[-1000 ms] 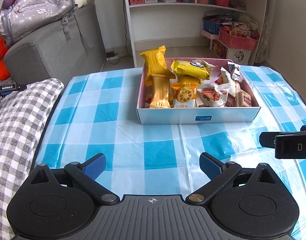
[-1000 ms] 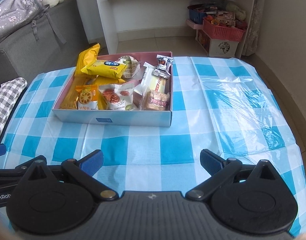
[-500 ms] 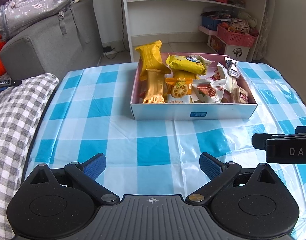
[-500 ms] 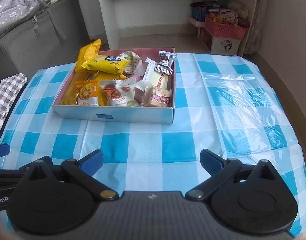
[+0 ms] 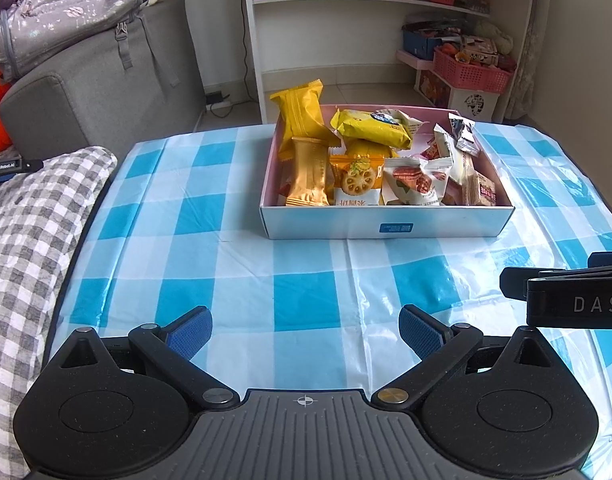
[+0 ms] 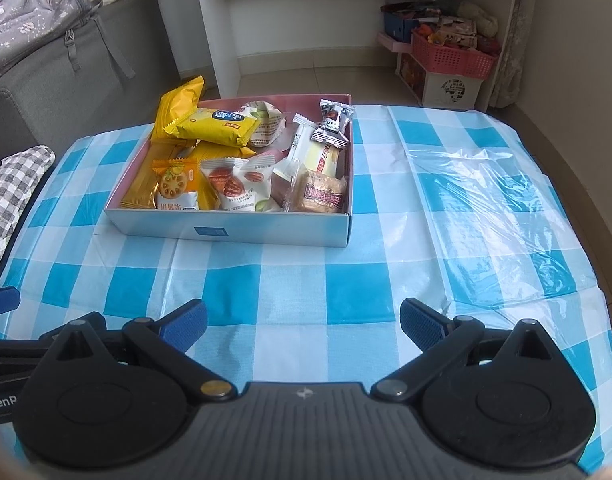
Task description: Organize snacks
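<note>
Nearest the cameras, the left gripper [image 5: 306, 330] and right gripper [image 6: 301, 330] hang over the blue-checked tablecloth [image 5: 297, 300], jaws spread wide, holding and touching nothing. Farther ahead, well apart from both, the white snack box [image 5: 386, 224] rests on the cloth, crammed with wrapped snacks [image 6: 225, 184]: yellow packets [image 5: 370, 128] lean at the far left, paler bars [image 6: 314, 148] on the right.

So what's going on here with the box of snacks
A person holds a pair of tongs in each hand over a blue checked table. Both the left tongs and right tongs are open and hold nothing. The snacks all sit piled in the box ahead; neither pair touches it.
</note>
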